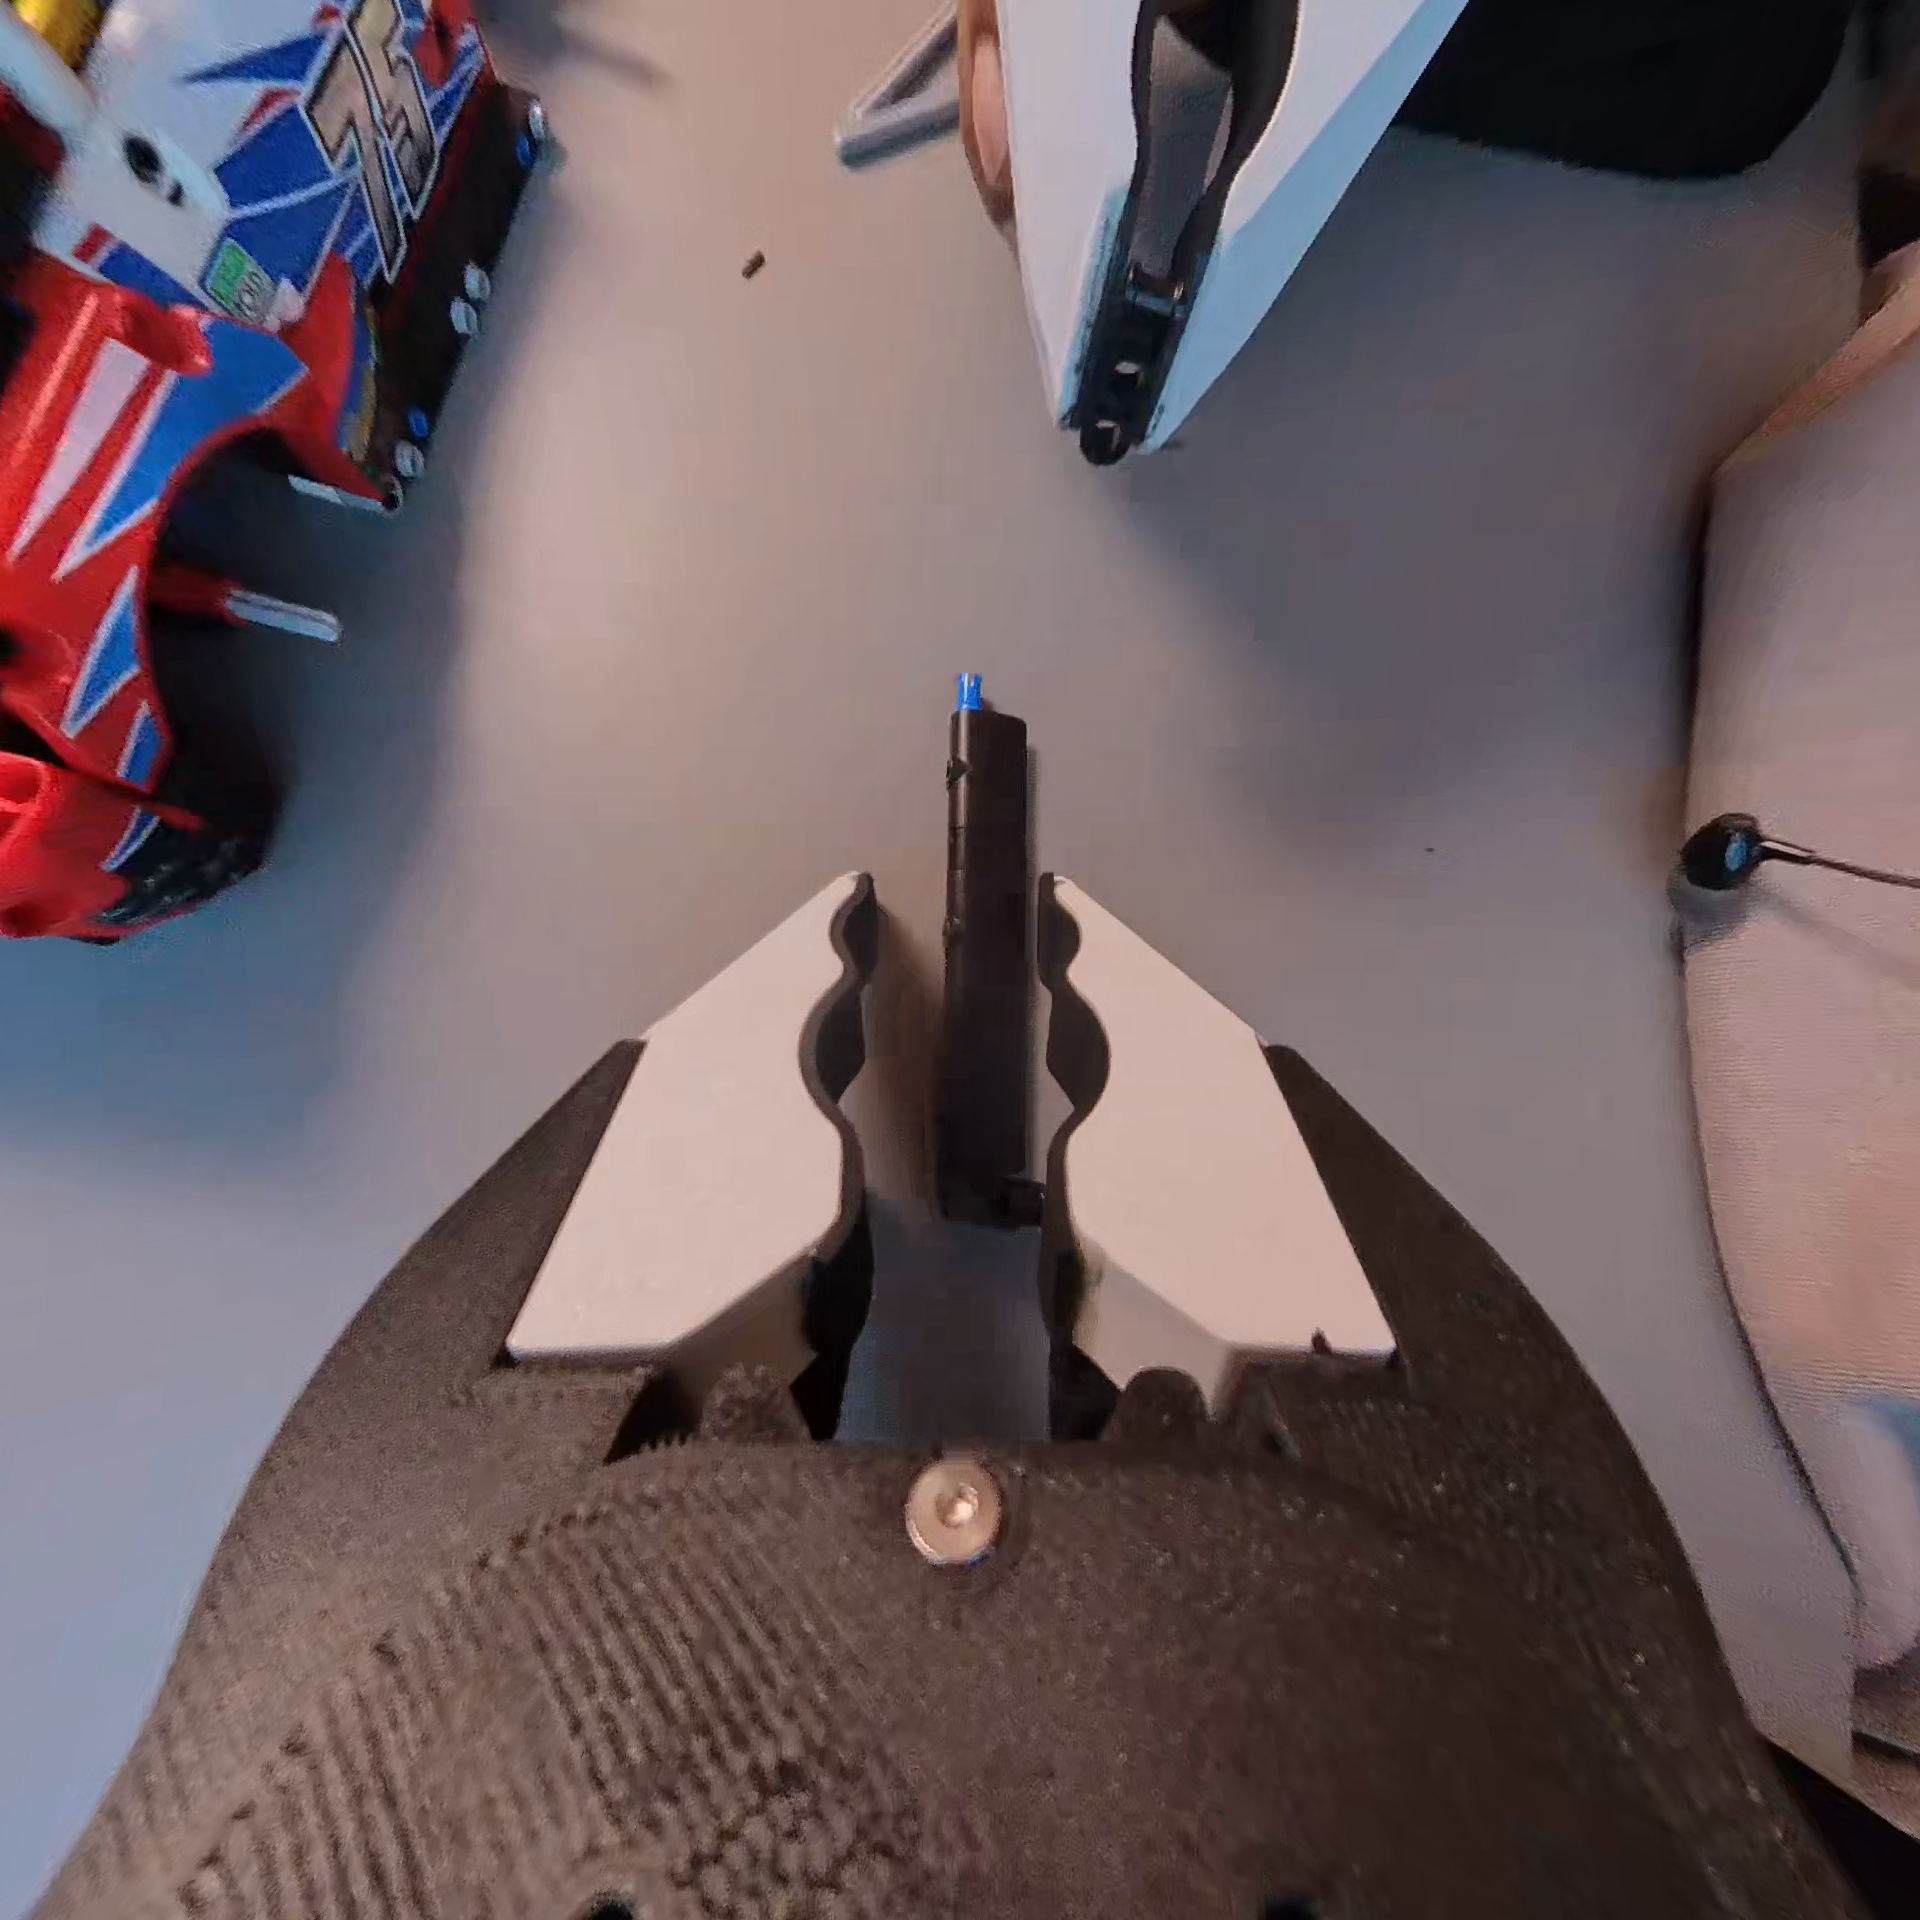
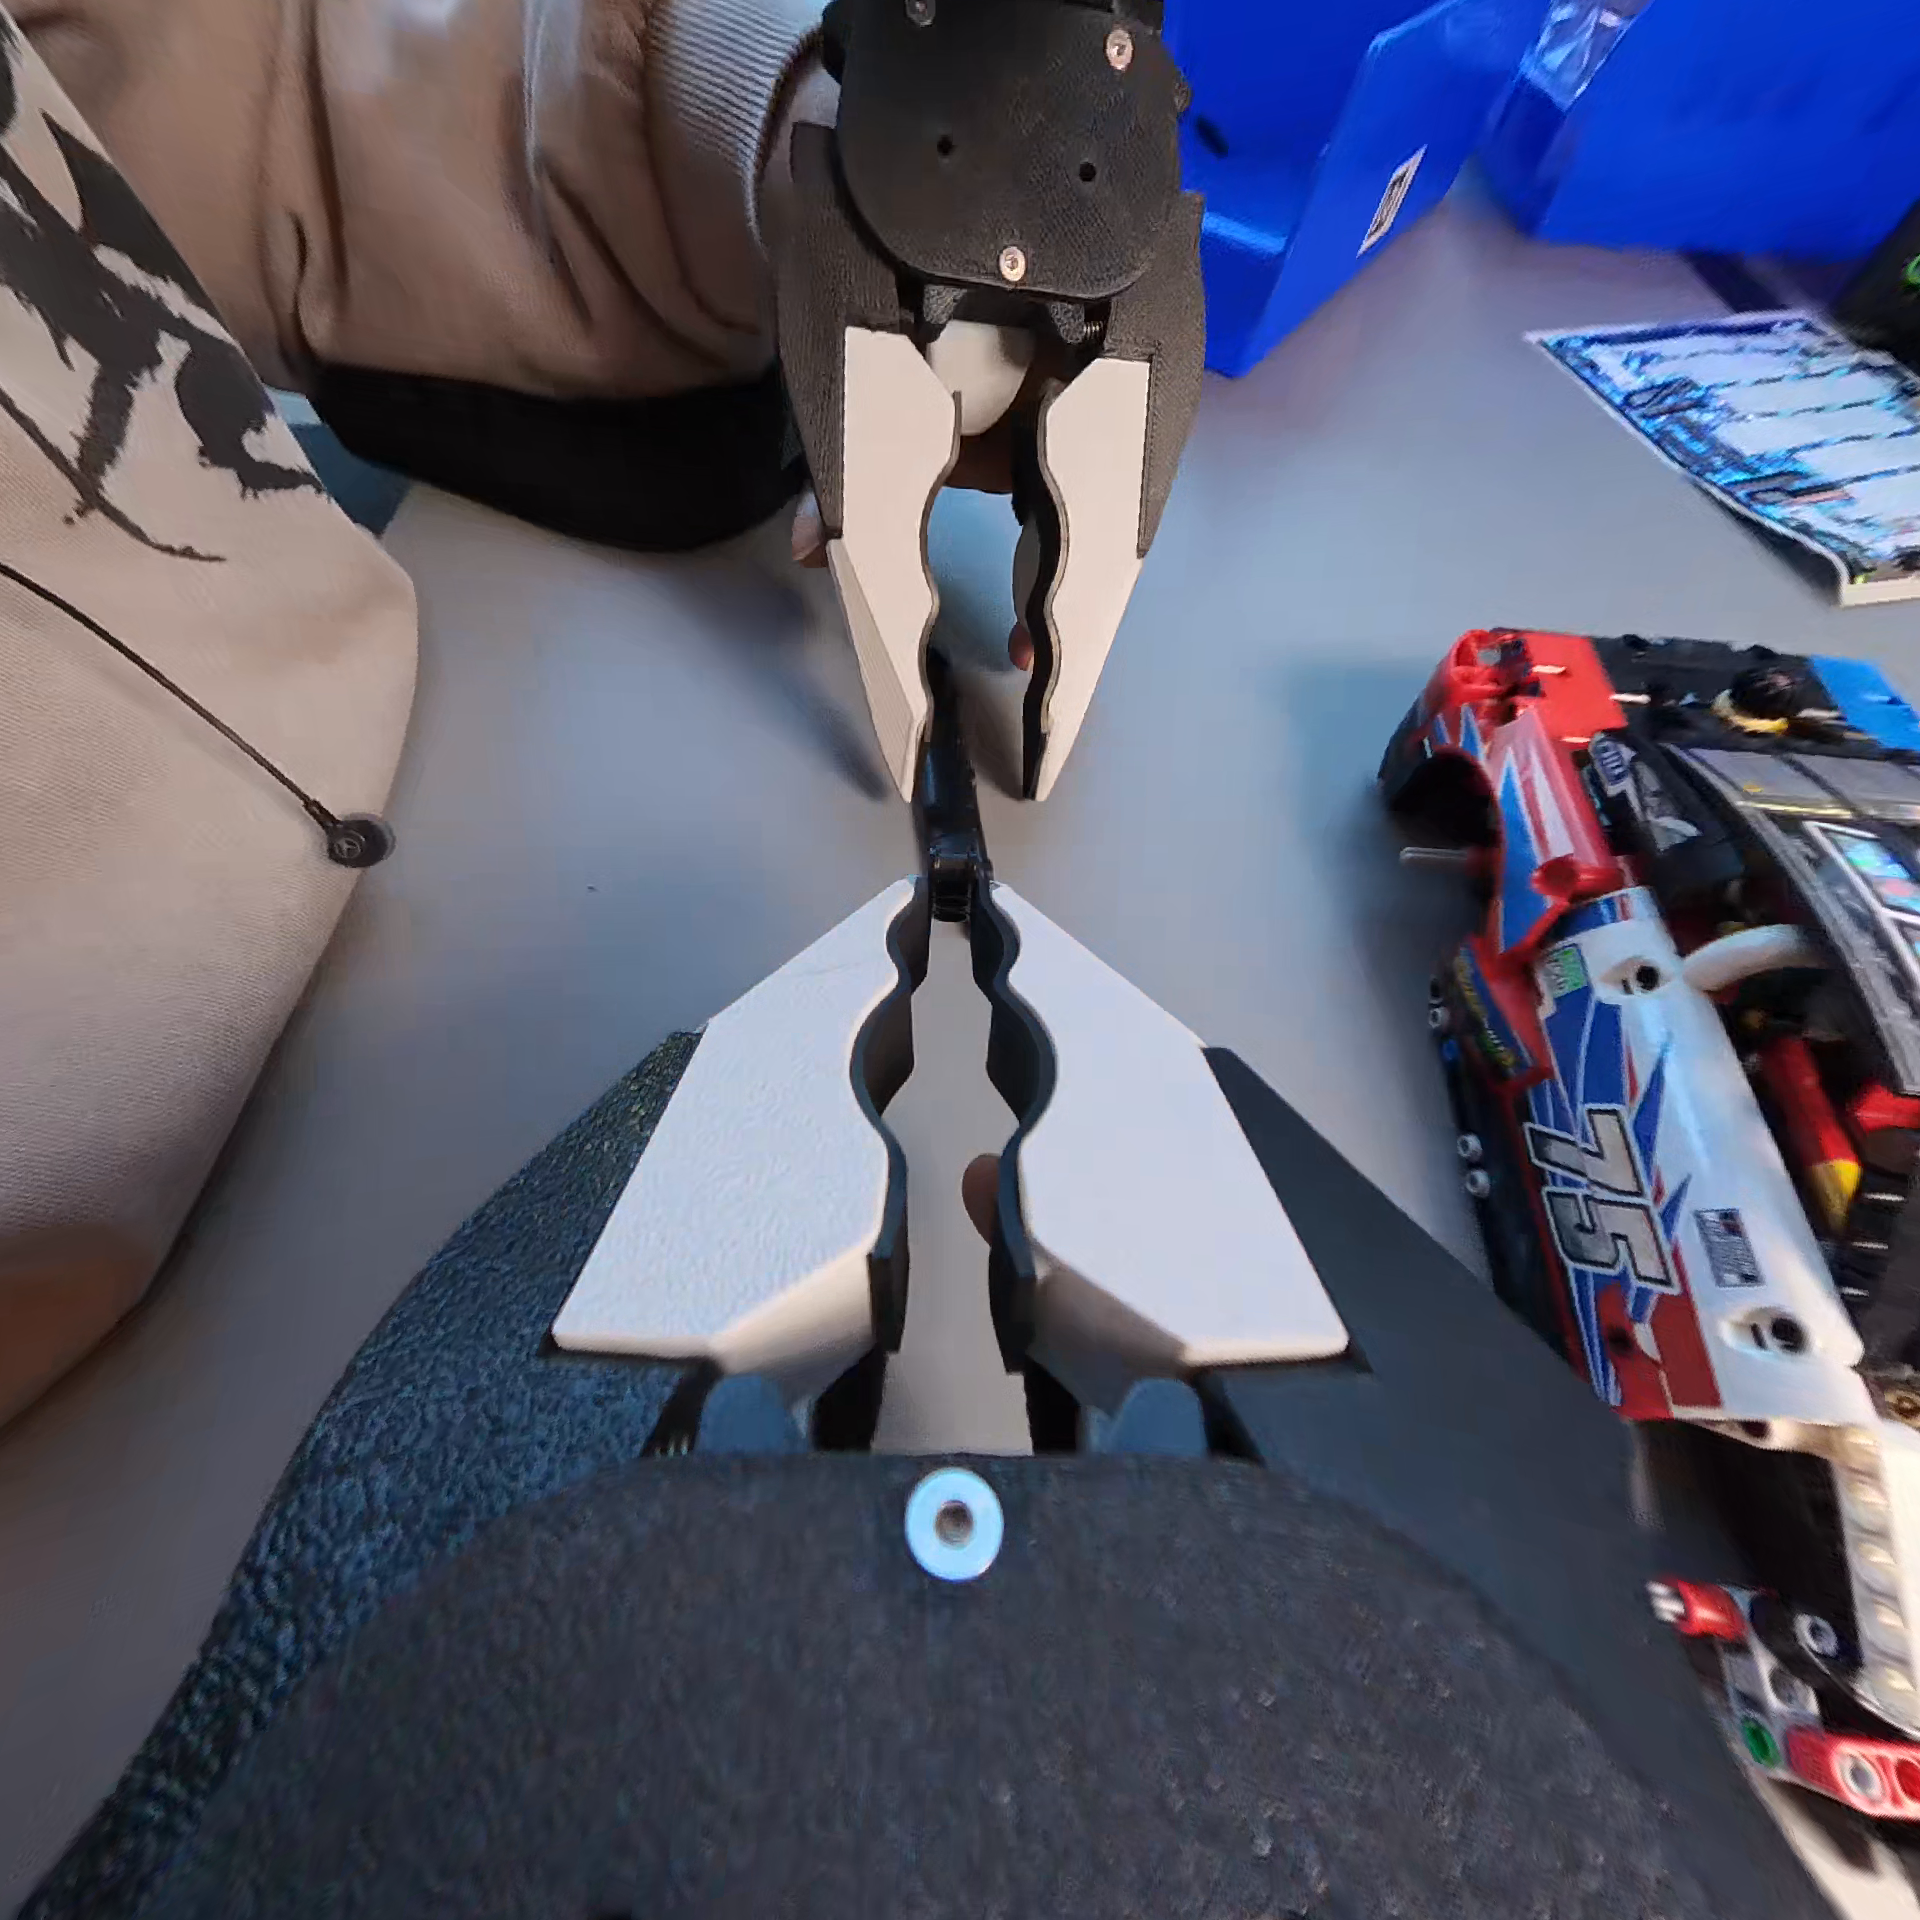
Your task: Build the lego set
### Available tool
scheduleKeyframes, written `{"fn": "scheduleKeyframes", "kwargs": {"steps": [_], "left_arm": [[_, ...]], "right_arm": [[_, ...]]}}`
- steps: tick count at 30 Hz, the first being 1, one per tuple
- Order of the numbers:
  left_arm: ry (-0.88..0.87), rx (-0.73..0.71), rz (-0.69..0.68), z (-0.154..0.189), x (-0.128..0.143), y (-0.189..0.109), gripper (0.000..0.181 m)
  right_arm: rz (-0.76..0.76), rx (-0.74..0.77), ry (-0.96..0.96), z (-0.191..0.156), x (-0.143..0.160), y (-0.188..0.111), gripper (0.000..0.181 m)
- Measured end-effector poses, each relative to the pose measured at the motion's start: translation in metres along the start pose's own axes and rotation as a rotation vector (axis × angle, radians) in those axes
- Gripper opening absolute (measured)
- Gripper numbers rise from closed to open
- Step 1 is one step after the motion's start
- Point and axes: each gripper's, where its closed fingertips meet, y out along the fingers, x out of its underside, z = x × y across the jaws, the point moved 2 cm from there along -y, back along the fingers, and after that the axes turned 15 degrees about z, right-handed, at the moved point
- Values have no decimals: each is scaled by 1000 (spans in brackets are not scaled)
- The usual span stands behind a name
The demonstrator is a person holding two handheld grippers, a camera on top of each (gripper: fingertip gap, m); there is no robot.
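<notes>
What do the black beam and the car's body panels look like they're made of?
The black beam looks like hard moulded plastic: smooth, with a dull sheen and crisp edges. The car body panels are likely similar plastic but glossier, in red, white and blue, and they catch the light. Their graphics look like stickers, though printing can't be ruled out.

A grey worktop (image 2: pixel 1299 499) carries everything. A blue bin (image 2: pixel 1558 135) stands at its far edge in the right wrist view, with a blue-printed sheet (image 2: pixel 1756 426) lying flat beside it. A beige garment (image 2: pixel 156 935) with a black drawstring (image 2: pixel 358 840) overlaps the near edge.
</notes>
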Motion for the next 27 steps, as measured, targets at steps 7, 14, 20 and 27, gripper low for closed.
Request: {"fn": "scheduleKeyframes", "kwargs": {"steps": [7, 14, 20, 27], "left_arm": [[110, -23, -18, 2, 1, 7, 28], [164, -10, 7, 9, 1, 7, 13], [143, 50, 79, 23, -7, 11, 13], [118, 51, 97, 21, -11, 14, 12]], "right_arm": [[-22, 24, 18, 6, 6, -1, 5], [-99, 6, 14, 2, 19, 3, 5], [-155, -19, -38, -4, 25, 5, 5], [-209, -42, -85, -10, 33, 9, 5]]}}
